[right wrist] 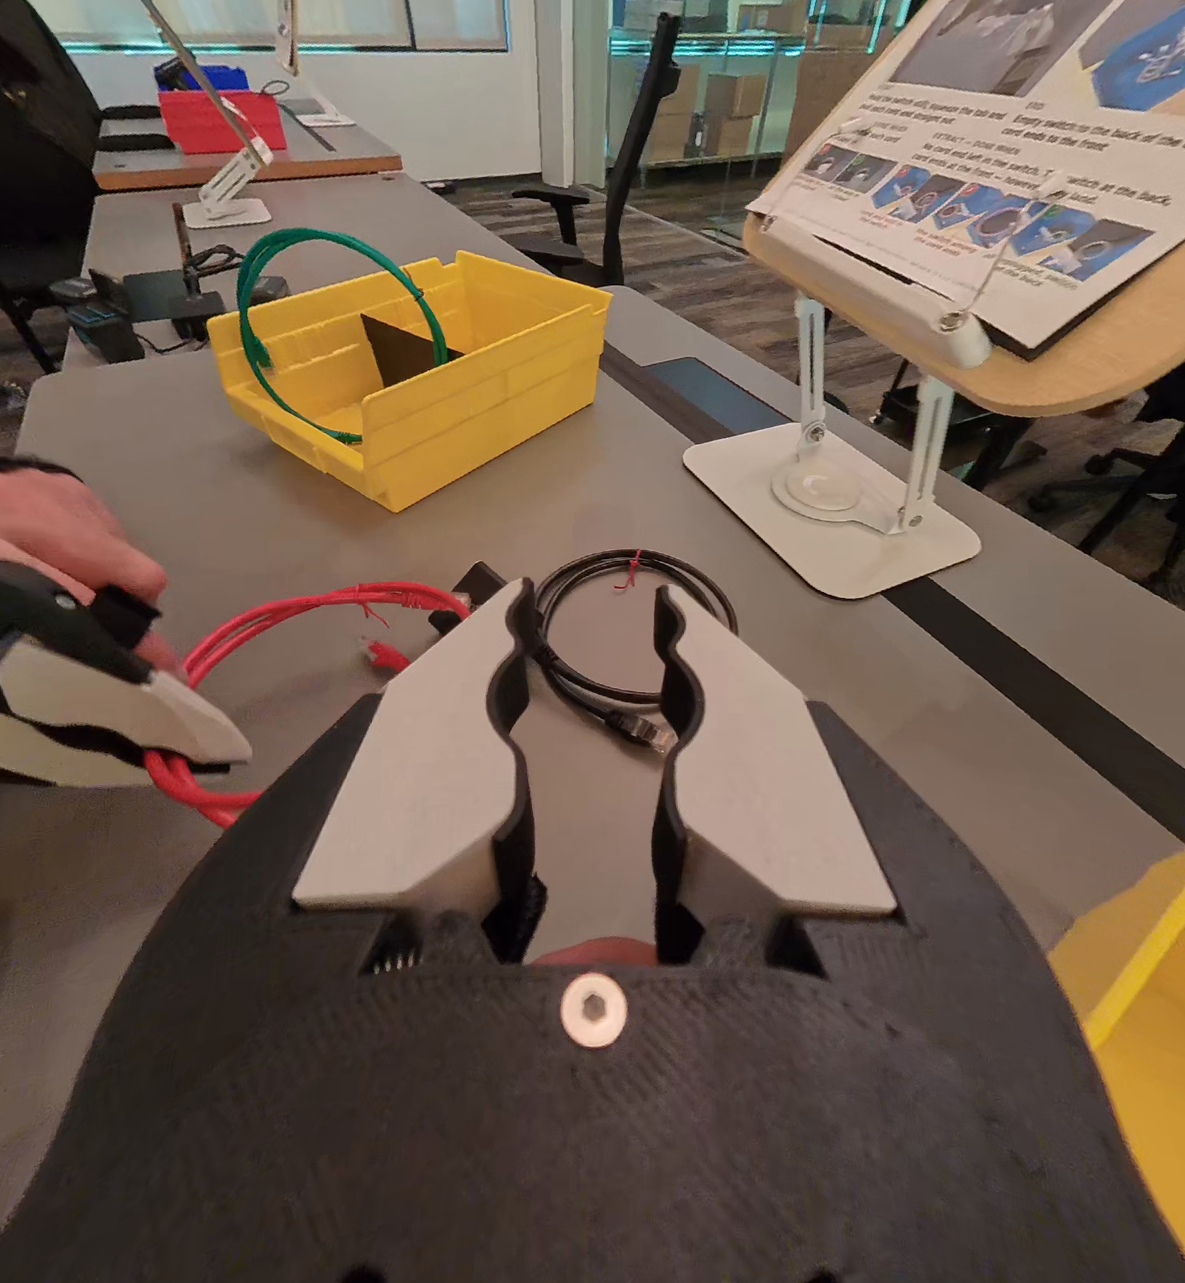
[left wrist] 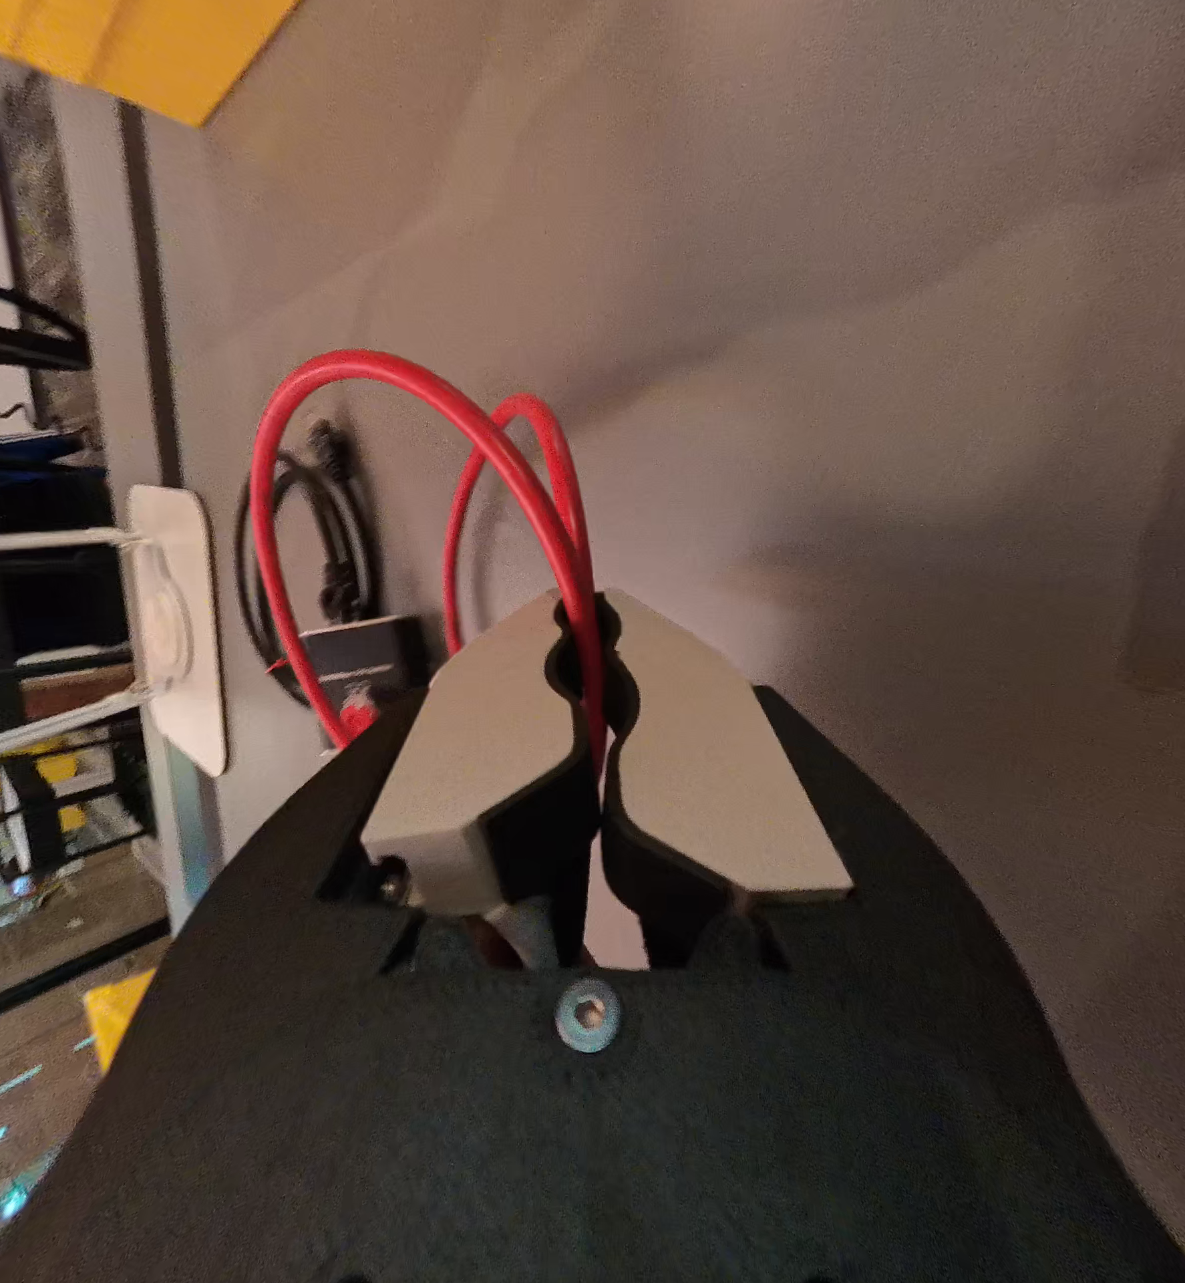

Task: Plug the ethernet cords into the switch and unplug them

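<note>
My left gripper [left wrist: 583, 604] is shut on the red ethernet cord [left wrist: 395, 375], which loops up out of its tips. It also shows at the left in the right wrist view [right wrist: 225, 760], held by a hand, with the red cord [right wrist: 326, 604] in it. The small black switch [left wrist: 361, 659] lies beyond, mostly hidden behind my right gripper's left finger in the right wrist view [right wrist: 479, 580]. One red plug [right wrist: 385, 652] lies loose on the table. My right gripper [right wrist: 593, 597] is open and empty above a coiled black ethernet cord [right wrist: 708, 597].
A yellow bin [right wrist: 548, 389] with a green cord [right wrist: 340, 243] stands farther back on the grey table [right wrist: 229, 500]. A white document stand [right wrist: 832, 514] holding a printed sheet is at the right. Another yellow bin's corner [right wrist: 1166, 1007] is at the near right. The small black switch [left wrist: 361, 659] is about 15 centimeters from my left fingertips.
</note>
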`<action>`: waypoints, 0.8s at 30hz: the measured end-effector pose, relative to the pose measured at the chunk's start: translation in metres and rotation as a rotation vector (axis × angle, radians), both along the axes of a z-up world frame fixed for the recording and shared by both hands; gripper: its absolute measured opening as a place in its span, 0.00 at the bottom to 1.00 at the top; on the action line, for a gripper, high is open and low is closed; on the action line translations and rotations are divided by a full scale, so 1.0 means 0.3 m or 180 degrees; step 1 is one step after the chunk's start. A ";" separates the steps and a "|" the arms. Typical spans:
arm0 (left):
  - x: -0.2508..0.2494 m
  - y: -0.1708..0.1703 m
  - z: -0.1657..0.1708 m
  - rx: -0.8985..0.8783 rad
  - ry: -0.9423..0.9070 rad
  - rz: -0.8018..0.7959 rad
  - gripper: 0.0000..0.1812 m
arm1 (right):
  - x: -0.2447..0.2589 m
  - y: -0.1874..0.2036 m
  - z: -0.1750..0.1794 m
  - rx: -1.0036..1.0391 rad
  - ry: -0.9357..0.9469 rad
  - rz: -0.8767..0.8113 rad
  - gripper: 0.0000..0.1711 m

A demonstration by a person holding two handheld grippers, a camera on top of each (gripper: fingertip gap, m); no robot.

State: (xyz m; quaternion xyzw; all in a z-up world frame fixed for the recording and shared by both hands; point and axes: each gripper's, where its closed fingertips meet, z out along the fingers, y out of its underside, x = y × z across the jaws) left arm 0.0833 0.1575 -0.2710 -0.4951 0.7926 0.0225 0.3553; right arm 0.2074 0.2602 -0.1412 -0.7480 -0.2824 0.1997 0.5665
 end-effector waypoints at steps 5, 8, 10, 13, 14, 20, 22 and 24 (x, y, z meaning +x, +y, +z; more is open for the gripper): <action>0.014 -0.089 -0.058 -0.0309 0.0027 -0.0170 0.23 | -0.033 -0.004 -0.028 -0.0045 -0.0076 0.0111 0.19; 0.011 -0.136 0.025 -0.0709 -0.0285 -0.0198 0.30 | -0.039 -0.005 -0.036 -0.0060 -0.0071 0.0139 0.19; -0.012 -0.125 0.111 -0.0934 -0.0504 -0.0199 0.29 | -0.042 -0.006 -0.042 -0.0072 -0.0073 0.0160 0.19; -0.079 0.007 0.231 -0.0864 -0.0770 -0.0128 0.21 | -0.056 -0.011 -0.049 -0.0089 -0.0075 0.0222 0.19; -0.107 0.074 0.248 -0.0745 -0.0781 -0.0068 0.18 | -0.064 -0.014 -0.052 -0.0093 -0.0085 0.0251 0.19; -0.184 0.338 0.132 0.0232 -0.0049 -0.0434 0.22 | -0.120 -0.035 -0.062 -0.0093 -0.0162 0.0433 0.19; -0.182 0.366 0.065 0.0544 0.0327 -0.0806 0.21 | -0.134 -0.040 -0.069 -0.0098 -0.0186 0.0467 0.19; -0.189 0.411 0.007 0.0839 0.0672 -0.1000 0.24 | -0.144 -0.042 -0.076 -0.0111 -0.0201 0.0478 0.19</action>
